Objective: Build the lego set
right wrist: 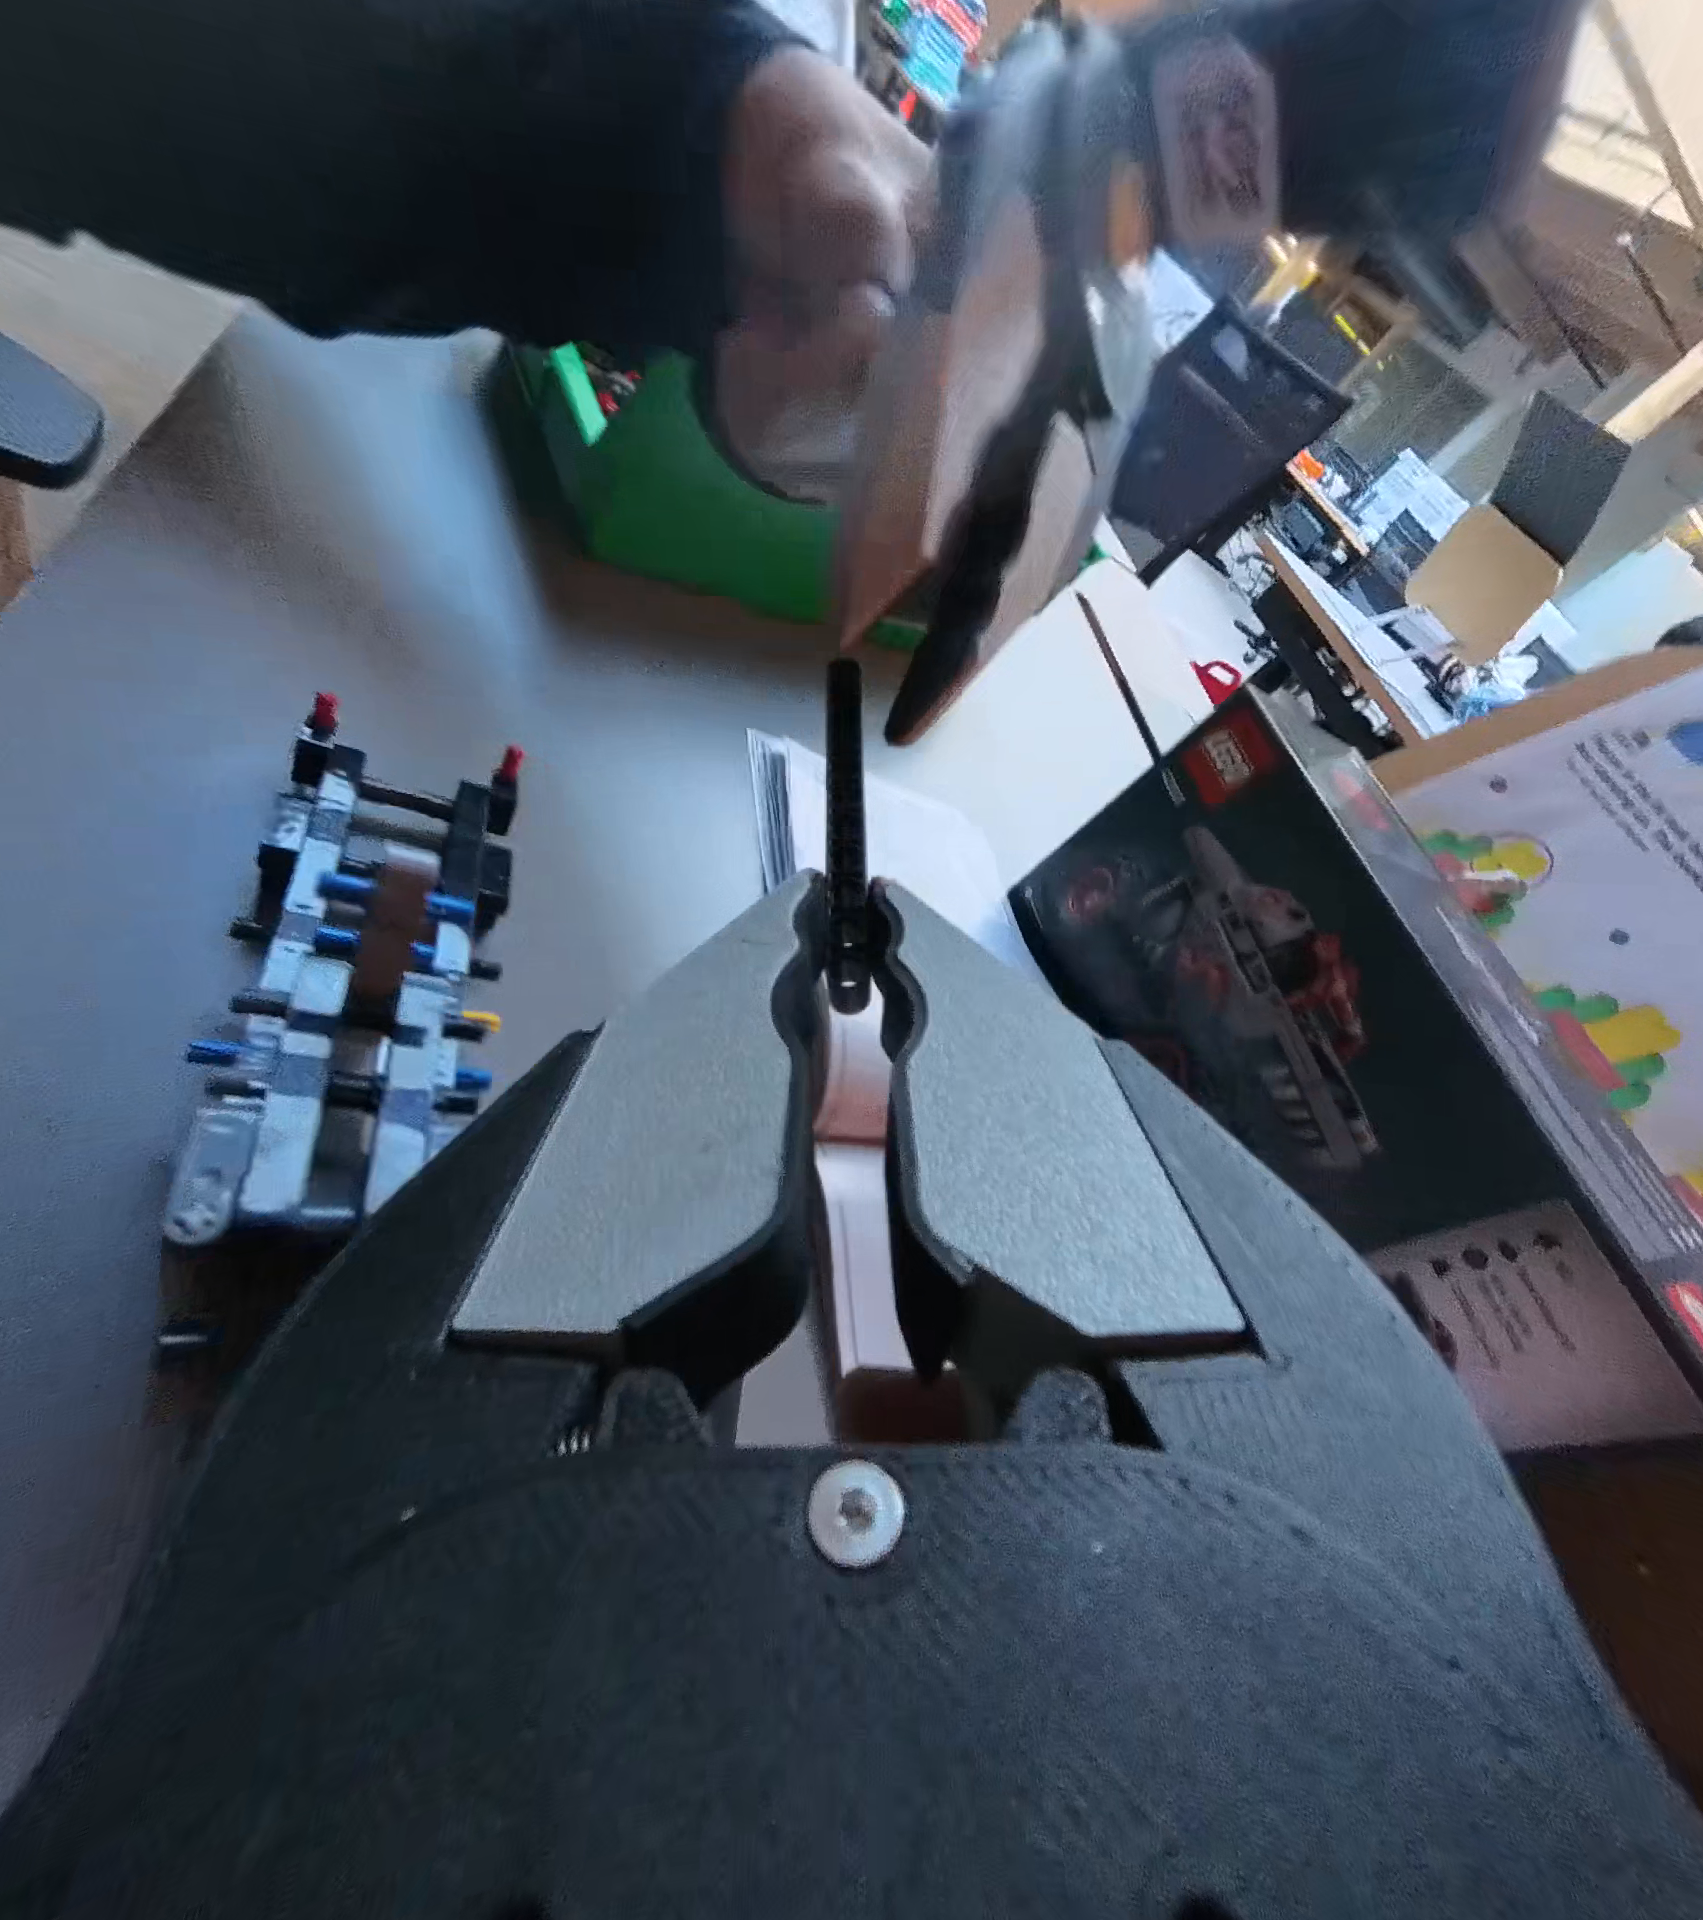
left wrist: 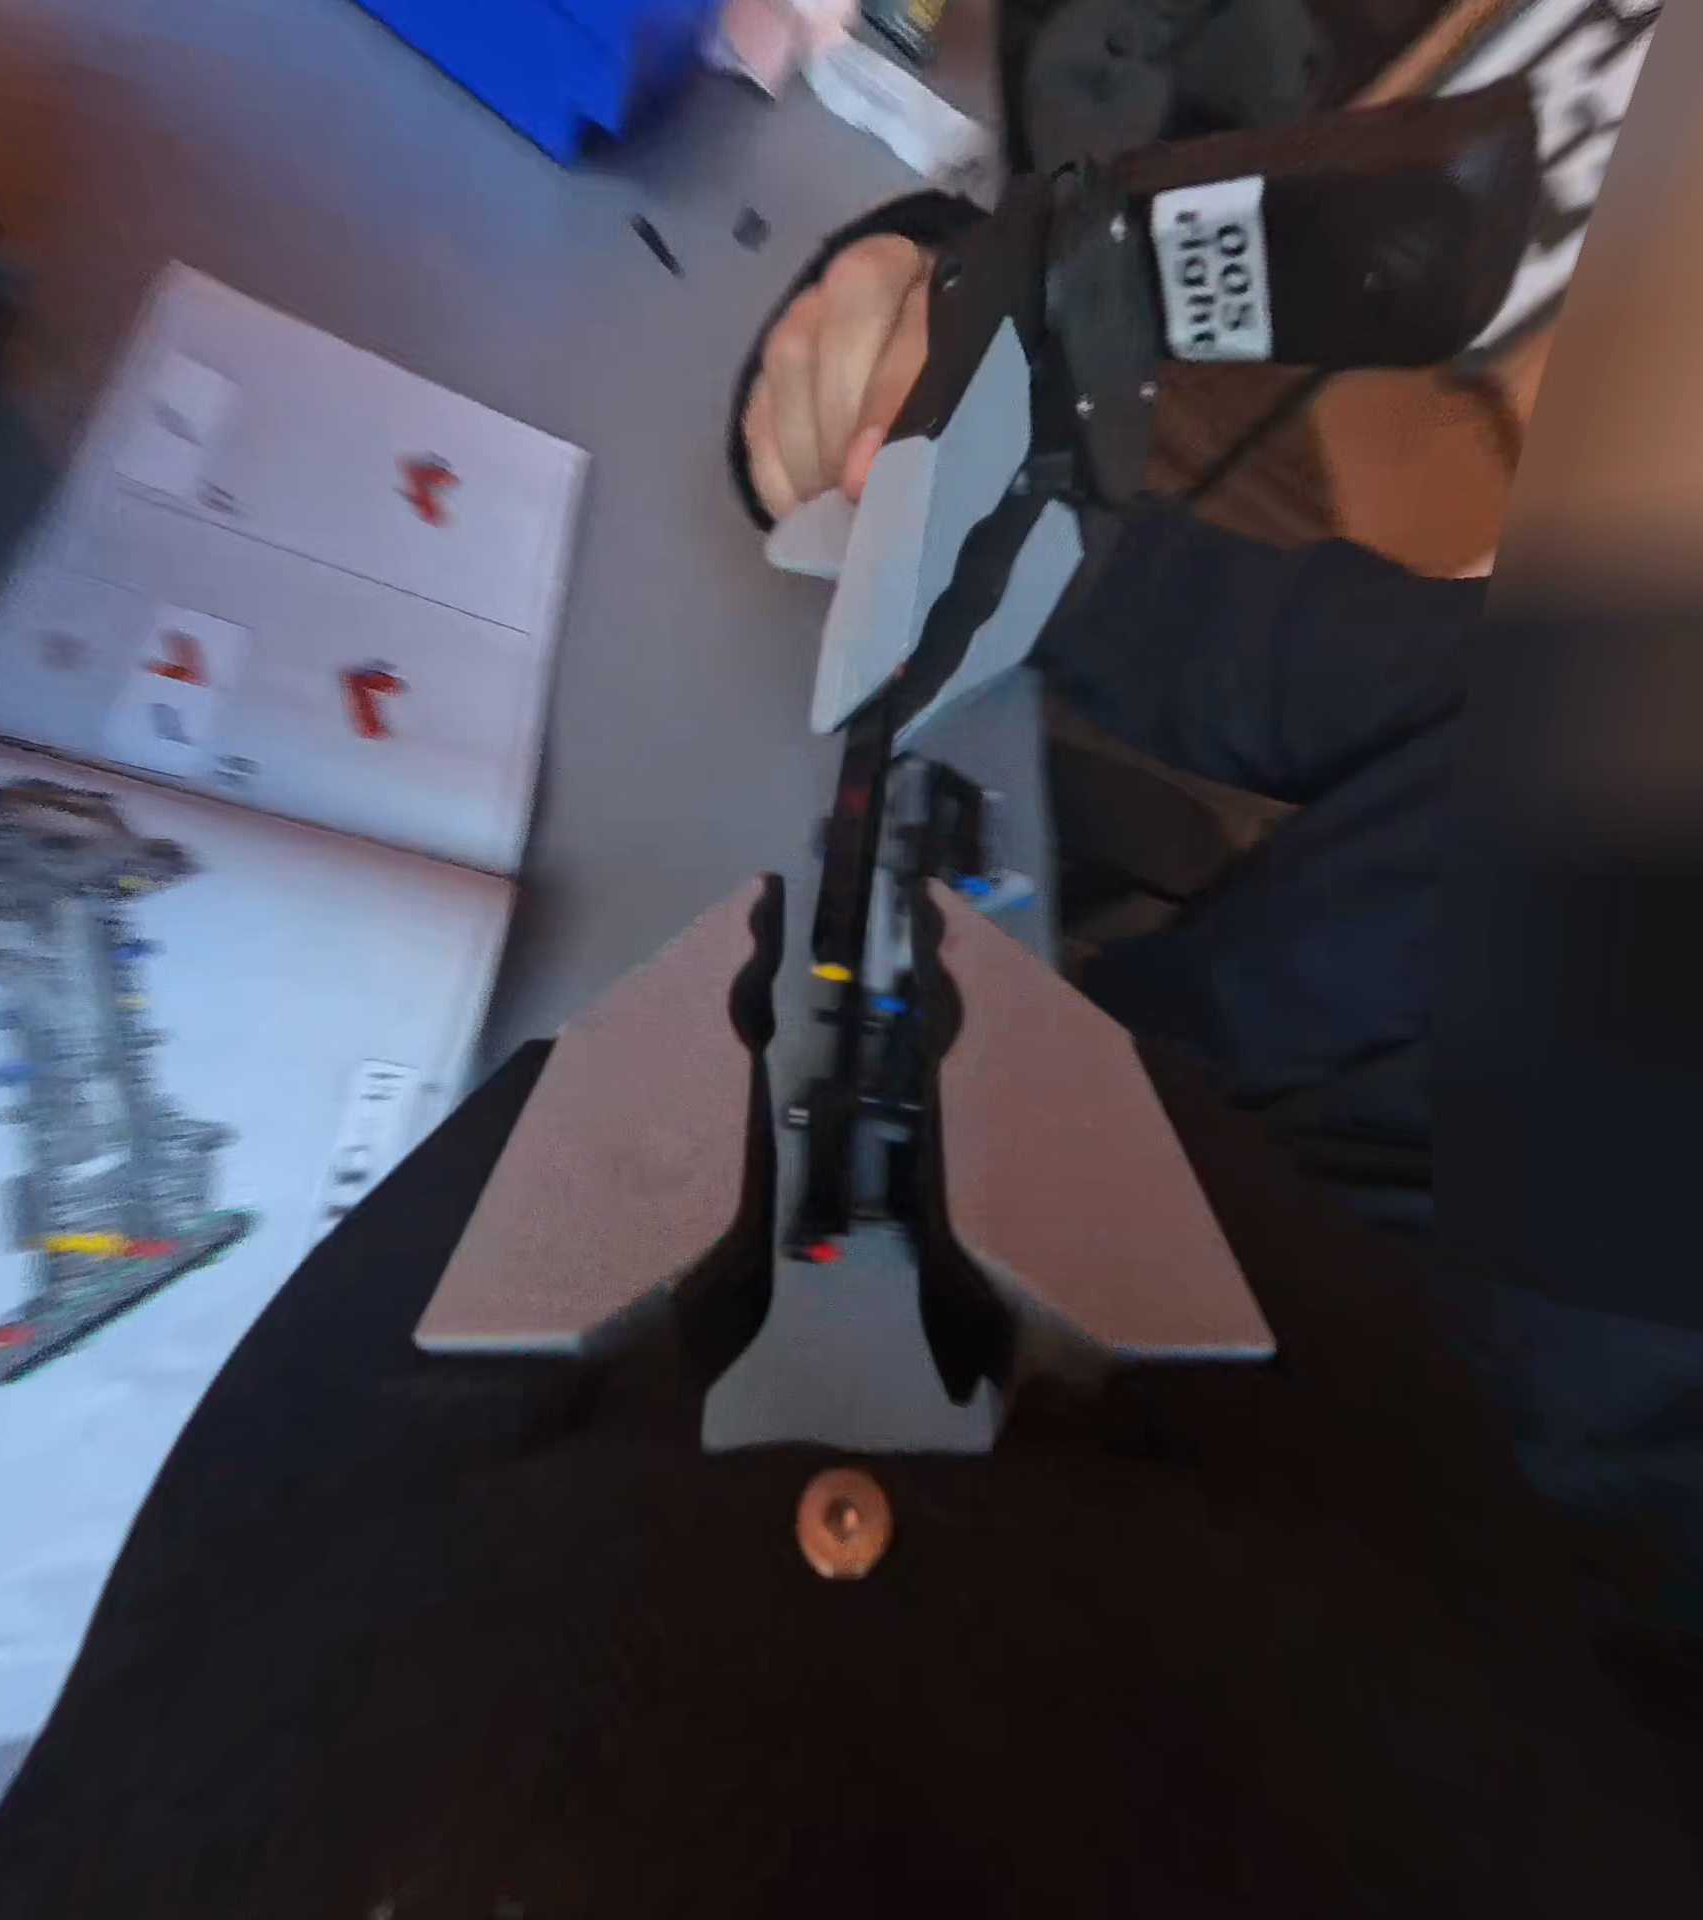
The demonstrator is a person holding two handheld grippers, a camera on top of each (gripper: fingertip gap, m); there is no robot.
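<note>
My right gripper [right wrist: 842, 896] is shut on a long black Technic beam [right wrist: 843, 790] that sticks out straight ahead of its tips. A grey and black Lego assembly [right wrist: 359, 997] with blue, red and yellow pins lies on the grey table [right wrist: 151, 675] to its left. My left gripper [left wrist: 849, 904] hovers above the assembly [left wrist: 888, 1122], slightly open and empty. In the left wrist view the right gripper [left wrist: 888, 707] points the beam [left wrist: 852, 821] toward my left fingers. In the right wrist view the blurred left gripper [right wrist: 930, 665] hangs just beyond the beam's far end.
An open instruction booklet [left wrist: 286, 582] lies left of the work spot. A green box [right wrist: 701, 520], a black Lego box [right wrist: 1294, 987] and a white poster [right wrist: 1605, 935] stand at the far side and right. A blue box [left wrist: 566, 62] and small loose parts [left wrist: 660, 244] lie farther off. There is about 4 cm between the tips of the two grippers.
</note>
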